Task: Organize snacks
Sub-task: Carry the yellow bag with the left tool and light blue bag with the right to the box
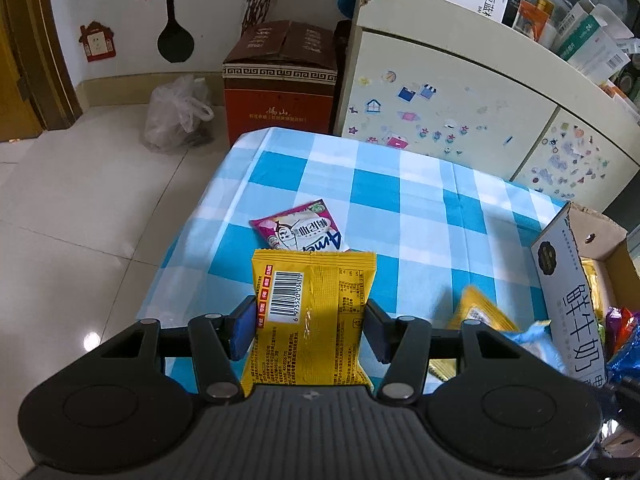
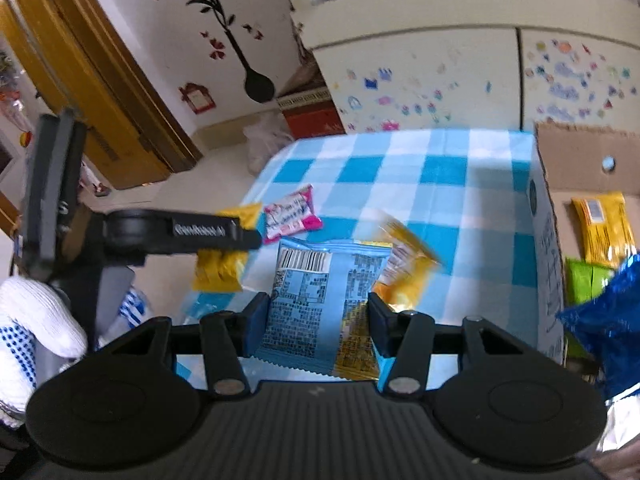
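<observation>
My left gripper point(image 1: 310, 312) is shut on a yellow snack packet point(image 1: 316, 304), barcode side up, held above the checked tablecloth point(image 1: 400, 184). A pink packet point(image 1: 304, 226) lies flat on the cloth just beyond it. In the right wrist view, my right gripper point(image 2: 318, 304) is shut on a light blue packet point(image 2: 316, 296), lifted over the table. A second yellow packet point(image 2: 404, 264) shows blurred under its right edge. The left gripper point(image 2: 244, 240) appears side-on at the left with its yellow packet point(image 2: 220, 268), near the pink packet point(image 2: 292, 216).
An open cardboard box point(image 2: 580, 160) stands at the table's right edge, holding a yellow packet point(image 2: 604, 228), a green one point(image 2: 588, 280) and blue foil point(image 2: 612, 320). A sticker-covered cabinet point(image 1: 440, 92) stands behind. A gloved hand point(image 2: 32, 320) is at the left.
</observation>
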